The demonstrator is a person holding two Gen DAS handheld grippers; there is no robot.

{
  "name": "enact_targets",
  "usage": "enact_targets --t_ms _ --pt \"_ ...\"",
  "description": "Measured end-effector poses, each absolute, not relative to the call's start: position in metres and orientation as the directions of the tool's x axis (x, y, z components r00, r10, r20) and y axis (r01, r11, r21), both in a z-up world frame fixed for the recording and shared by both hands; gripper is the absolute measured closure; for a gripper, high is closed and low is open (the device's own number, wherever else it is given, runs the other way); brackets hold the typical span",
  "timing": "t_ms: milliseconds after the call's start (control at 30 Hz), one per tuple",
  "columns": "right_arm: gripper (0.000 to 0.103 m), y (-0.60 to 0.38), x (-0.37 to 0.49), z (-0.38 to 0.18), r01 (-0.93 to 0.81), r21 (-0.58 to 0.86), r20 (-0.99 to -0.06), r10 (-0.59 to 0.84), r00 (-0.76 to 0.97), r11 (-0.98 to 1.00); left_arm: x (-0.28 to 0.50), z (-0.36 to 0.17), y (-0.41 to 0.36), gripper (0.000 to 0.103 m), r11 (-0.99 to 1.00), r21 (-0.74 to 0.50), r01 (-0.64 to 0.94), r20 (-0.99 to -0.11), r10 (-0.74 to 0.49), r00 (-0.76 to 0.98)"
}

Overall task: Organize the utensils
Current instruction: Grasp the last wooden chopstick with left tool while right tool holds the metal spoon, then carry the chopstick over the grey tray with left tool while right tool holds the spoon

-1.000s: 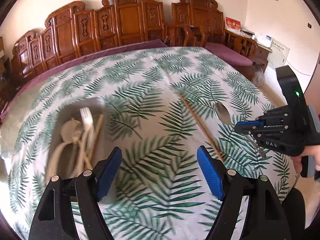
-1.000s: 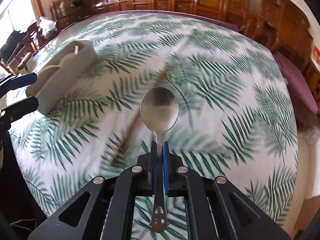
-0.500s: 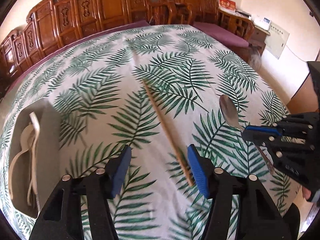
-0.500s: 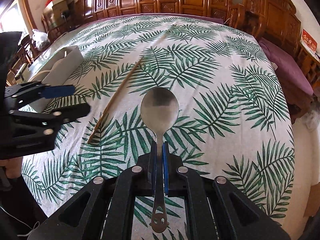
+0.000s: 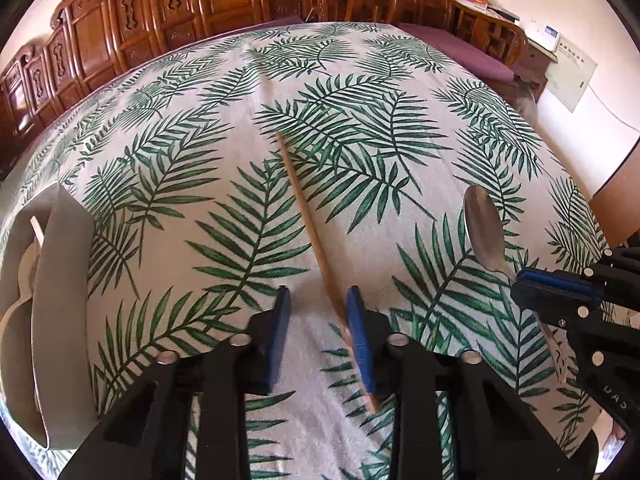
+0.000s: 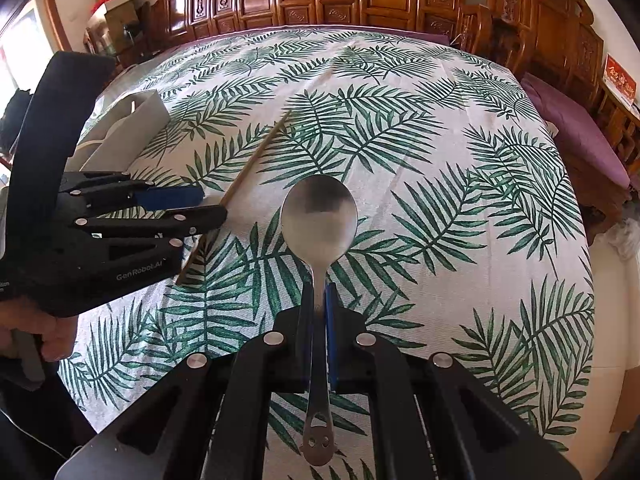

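Tray (image 5: pixel 60 280) at the table's left edge held pale utensils (image 5: pixel 16 280). Right gripper (image 6: pixel 319 312) clamped the shiny steel spoon (image 6: pixel 319 216); left gripper (image 5: pixel 320 312) gaped around the wooden chopstick (image 5: pixel 308 224).

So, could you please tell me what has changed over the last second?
The left gripper swung from over the tray across to the chopstick and narrowed its jaws around it; the right pad looks to be at the stick, but the jaws are not yet shut. The right gripper kept its grip on the spoon. The chopstick and the tray's contents stayed in place.
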State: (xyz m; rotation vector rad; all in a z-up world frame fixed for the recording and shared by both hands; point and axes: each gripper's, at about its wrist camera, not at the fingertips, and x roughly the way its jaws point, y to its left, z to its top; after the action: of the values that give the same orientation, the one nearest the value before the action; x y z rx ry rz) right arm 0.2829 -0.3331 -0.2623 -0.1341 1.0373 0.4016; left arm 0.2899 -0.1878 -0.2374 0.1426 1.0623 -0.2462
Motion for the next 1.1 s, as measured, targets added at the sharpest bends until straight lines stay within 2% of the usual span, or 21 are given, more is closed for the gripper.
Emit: enact_targets --t_ms 33,100,1100 --pt "0.096 -0.331 0.282 -0.262 -0.387 0.076 -0.859 0.257 0.442 0.919 0.289 -0.237 -0.186 0.096 0.962 -0.004 0.272 -0.878 -0.133 0.46" --pt "0.096 -0.328 0.281 -0.26 -0.39 0.069 -0.861 0.253 0.442 0.918 0.286 -0.237 -0.18 0.098 0.96 -0.011 0.279 -0.881 -0.141 0.451" --pt "0.096 -0.23 0.264 -0.211 -0.457 0.042 -0.828 0.287 0.482 0.888 0.232 -0.141 -0.035 0.099 0.98 0.03 0.196 -0.802 -0.094 0.59"
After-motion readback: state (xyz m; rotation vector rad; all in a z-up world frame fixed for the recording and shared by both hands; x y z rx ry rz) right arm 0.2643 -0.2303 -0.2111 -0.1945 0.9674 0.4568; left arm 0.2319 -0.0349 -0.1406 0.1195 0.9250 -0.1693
